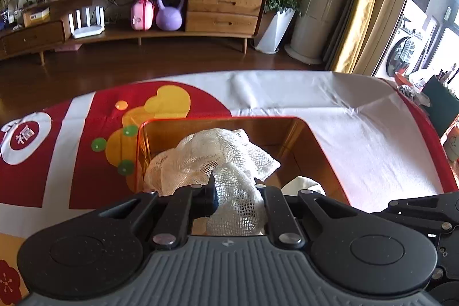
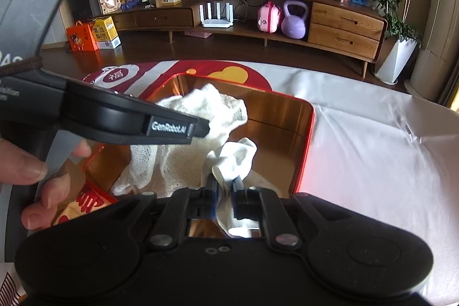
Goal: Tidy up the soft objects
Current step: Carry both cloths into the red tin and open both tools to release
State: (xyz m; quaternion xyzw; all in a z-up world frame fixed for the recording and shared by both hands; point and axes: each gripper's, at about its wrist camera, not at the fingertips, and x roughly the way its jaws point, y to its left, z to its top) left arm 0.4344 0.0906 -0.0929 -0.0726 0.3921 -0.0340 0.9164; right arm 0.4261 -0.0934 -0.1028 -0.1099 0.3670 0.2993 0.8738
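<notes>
The left gripper pinches a white net cloth over the red tin box. The right gripper pinches a white sock inside the same box on the tablecloth.

Ahead of the black left gripper, a white open-mesh cloth is showing a net pattern inside a red-rimmed tin that is gleaming gold within. Between the black right gripper's blue-edged fingers, a plain white sock is lying. Beyond both, a white tablecloth is displaying red, yellow and green shapes.
</notes>
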